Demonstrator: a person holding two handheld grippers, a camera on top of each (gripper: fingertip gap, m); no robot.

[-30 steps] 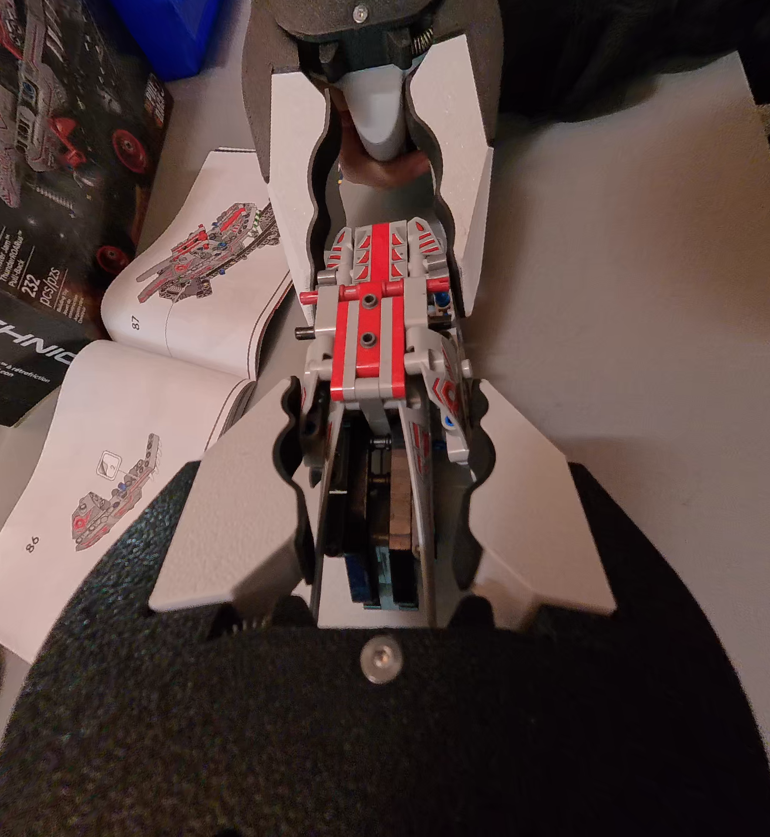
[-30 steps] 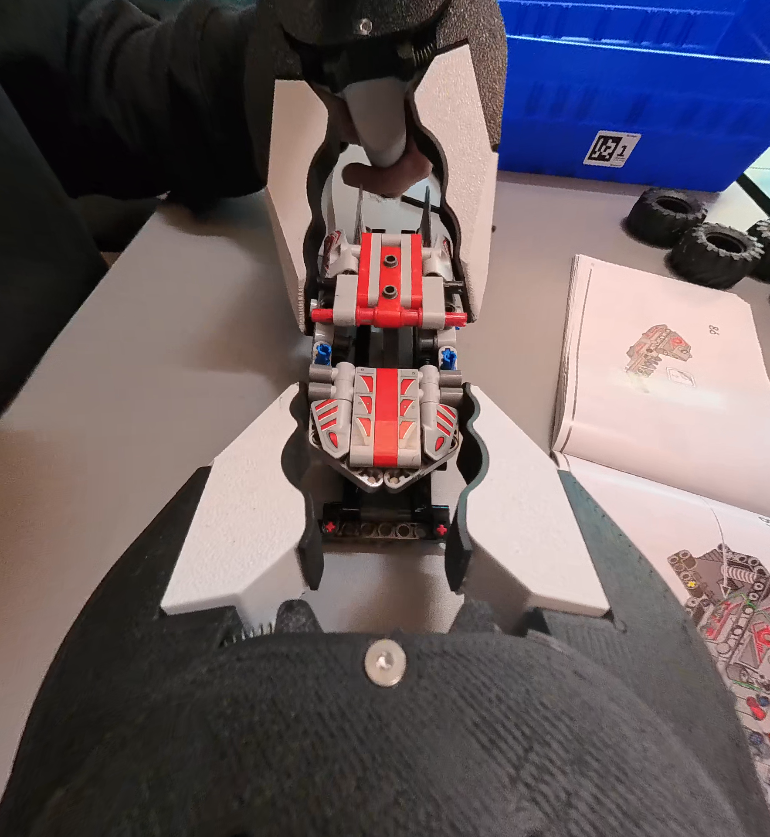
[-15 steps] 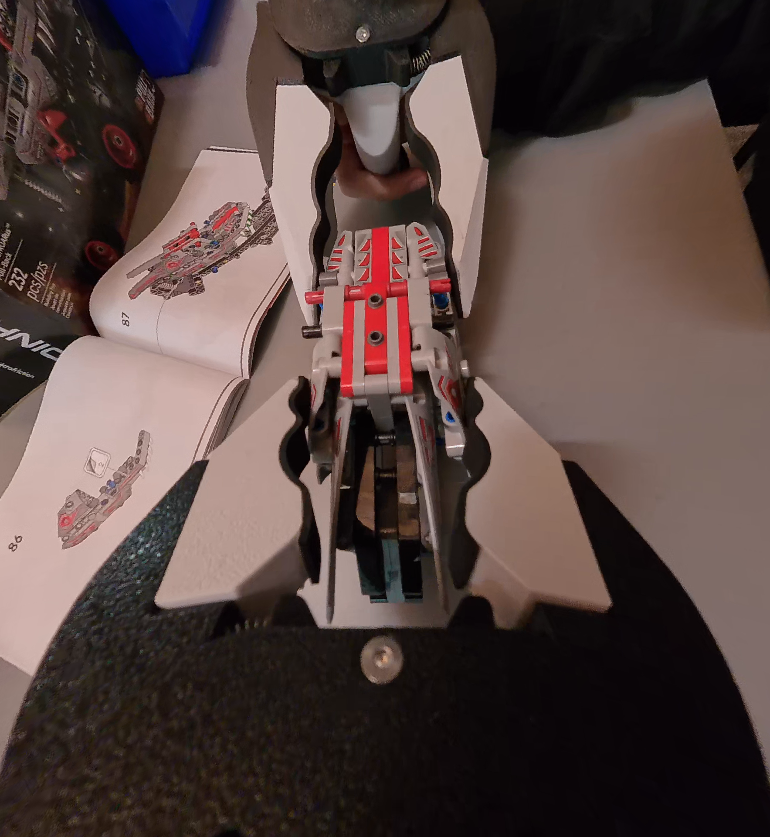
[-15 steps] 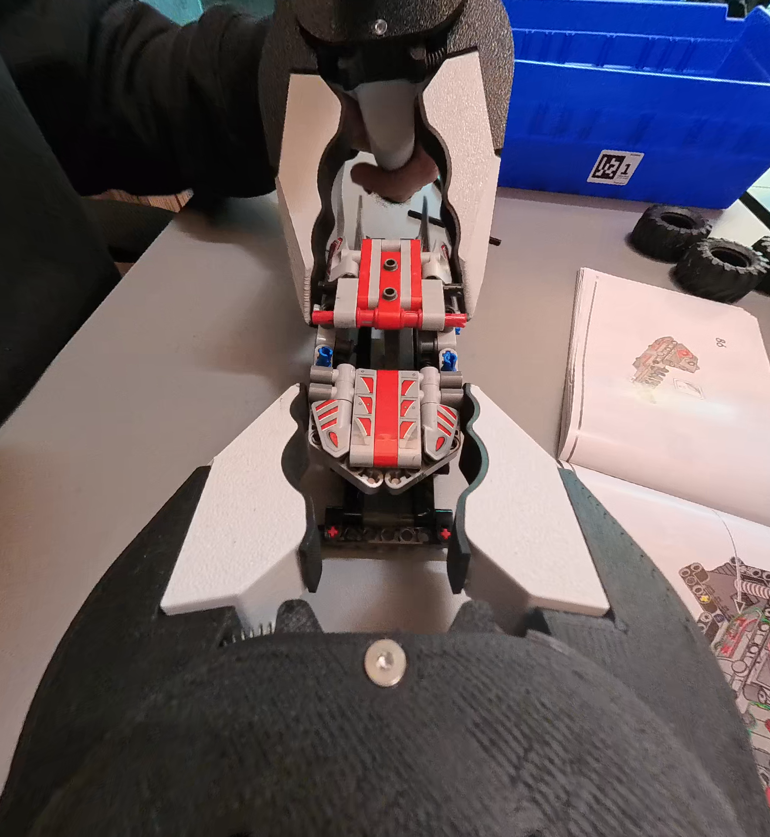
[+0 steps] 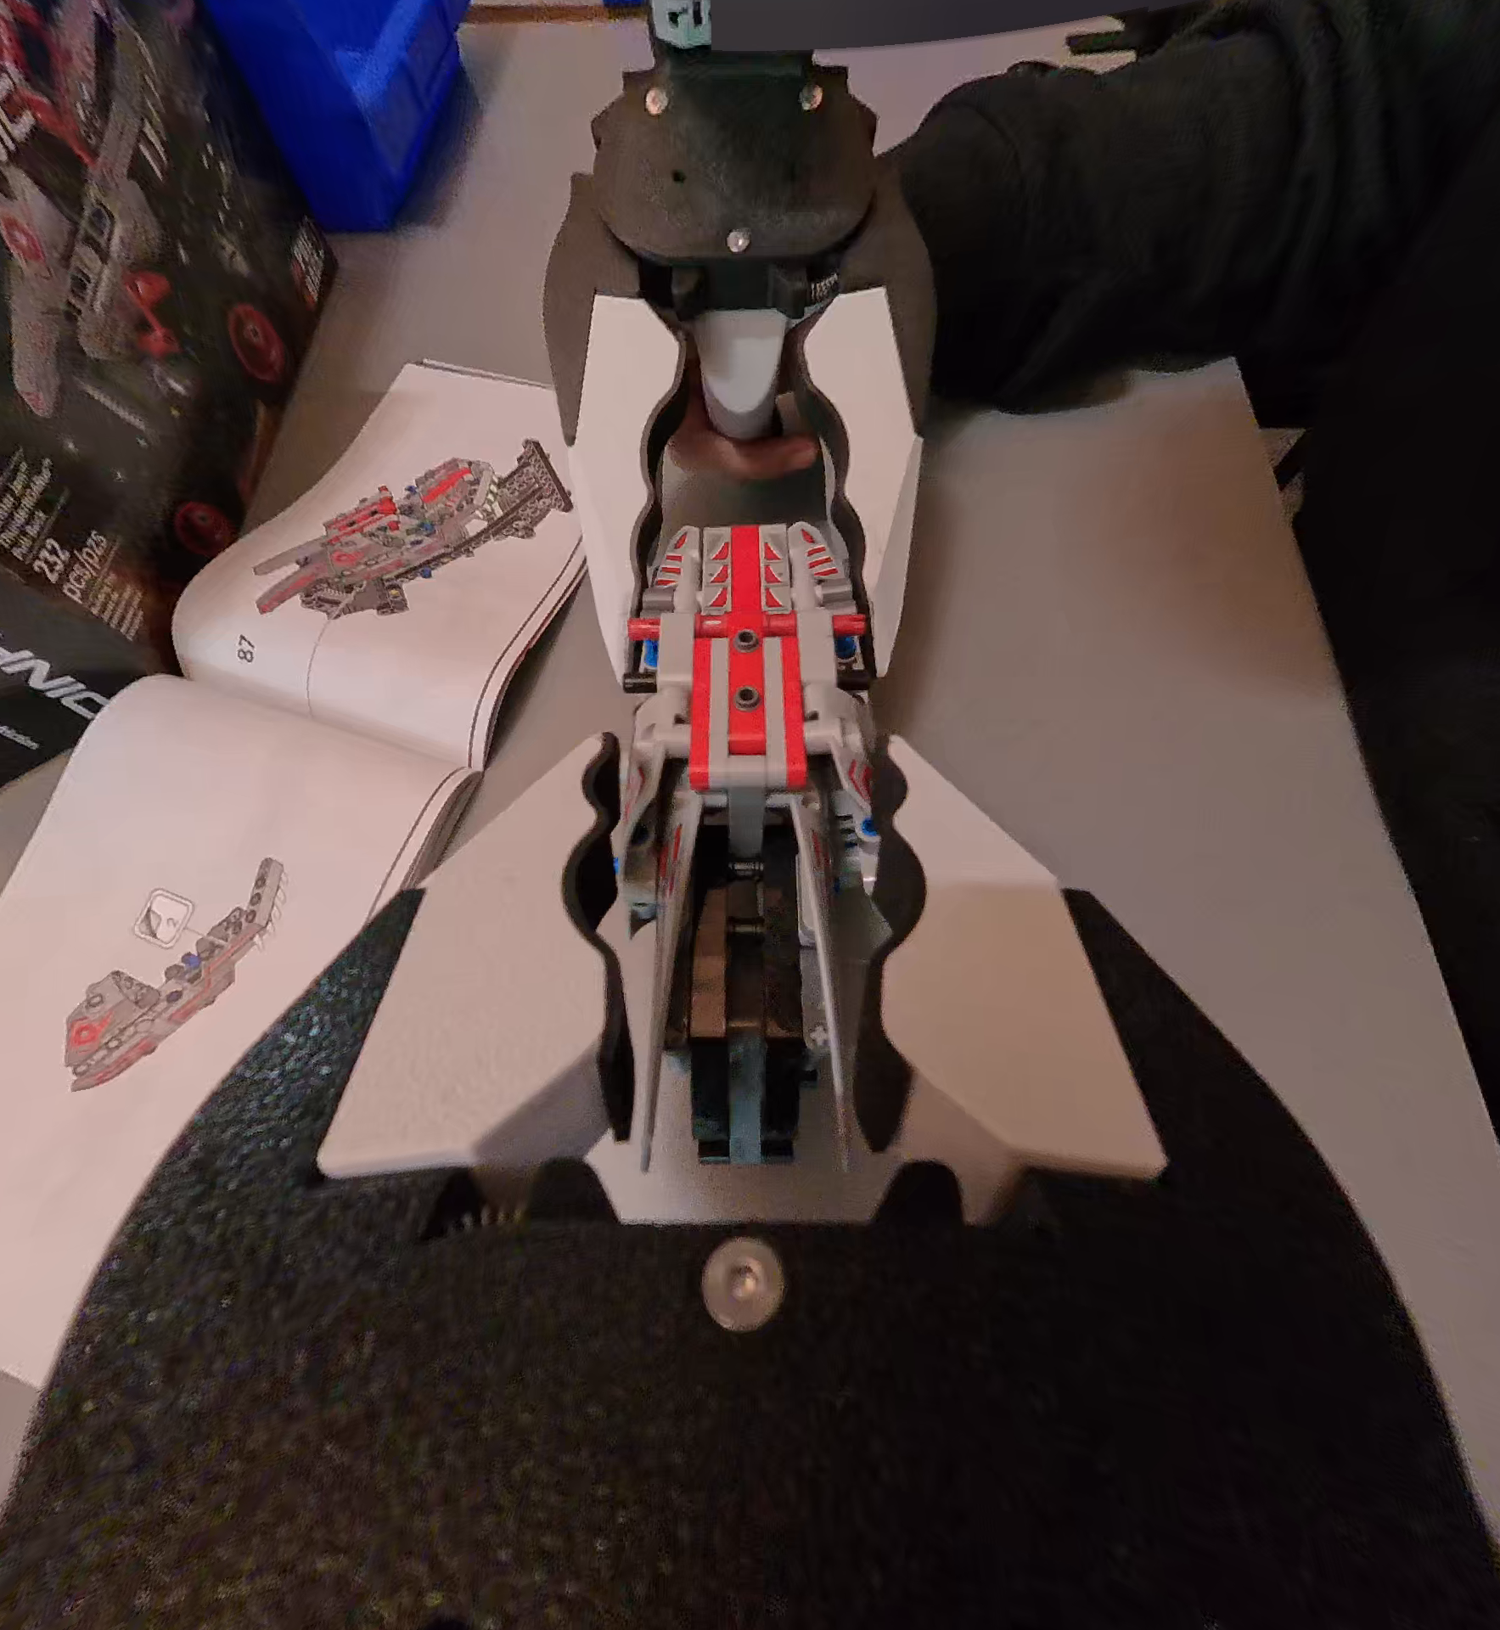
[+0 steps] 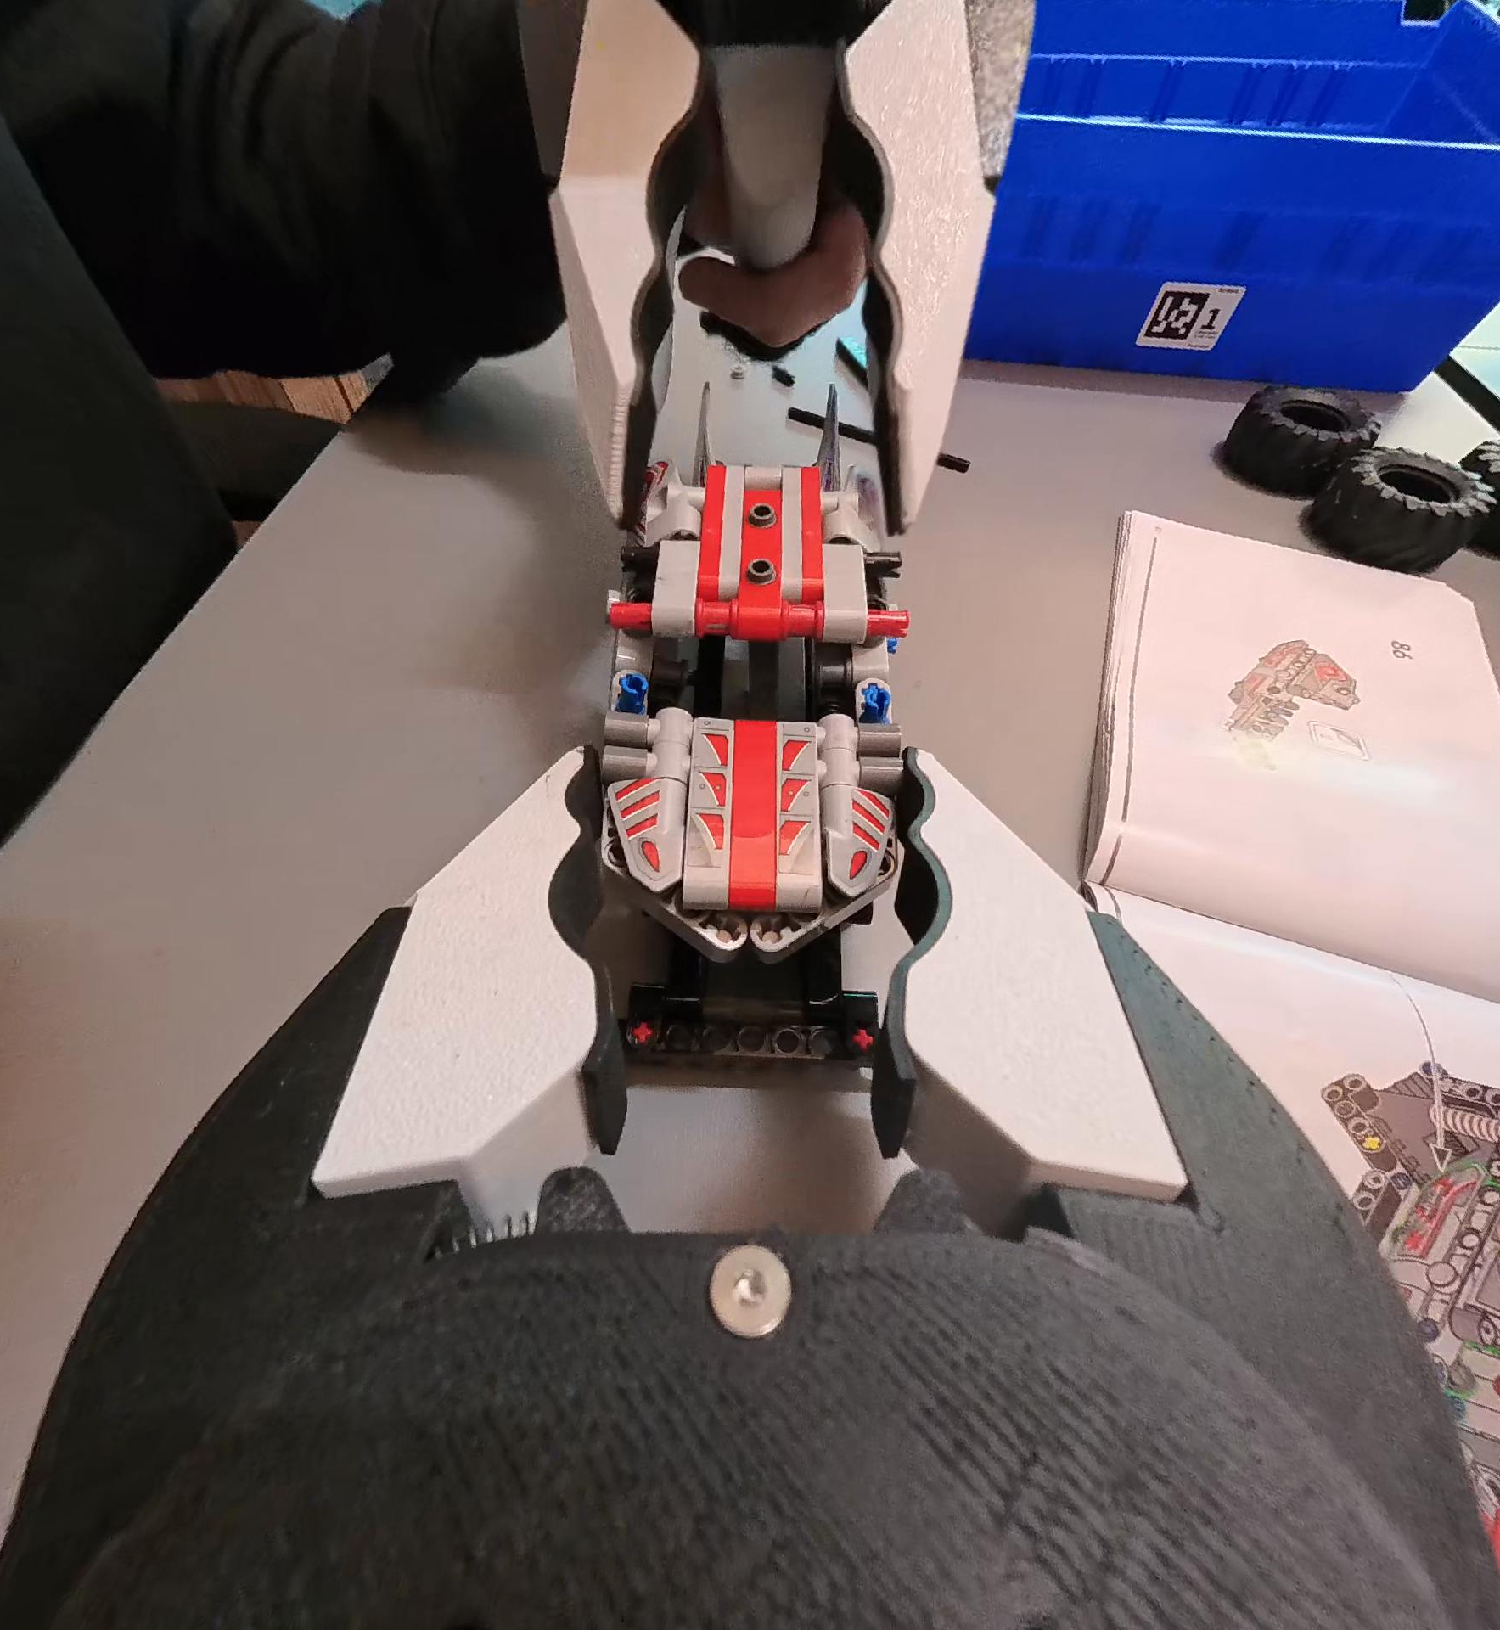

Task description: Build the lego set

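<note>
Both grippers clamp the grey-and-red brick-built truck body (image 6: 750, 776) from opposite ends, left gripper (image 5: 742, 891) on the tail, right gripper (image 6: 750, 891) on the nose, steadying it over the worktop's middle beside the open instruction booklet (image 5: 199, 794), probably for fitting.

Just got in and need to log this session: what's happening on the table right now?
A person holds the grey-and-red lego vehicle from both ends: the right gripper clamps its nose, the left gripper its tail. The open instruction booklet lies beside it, with loose black tyres by a blue bin, not yet fitted.
</note>
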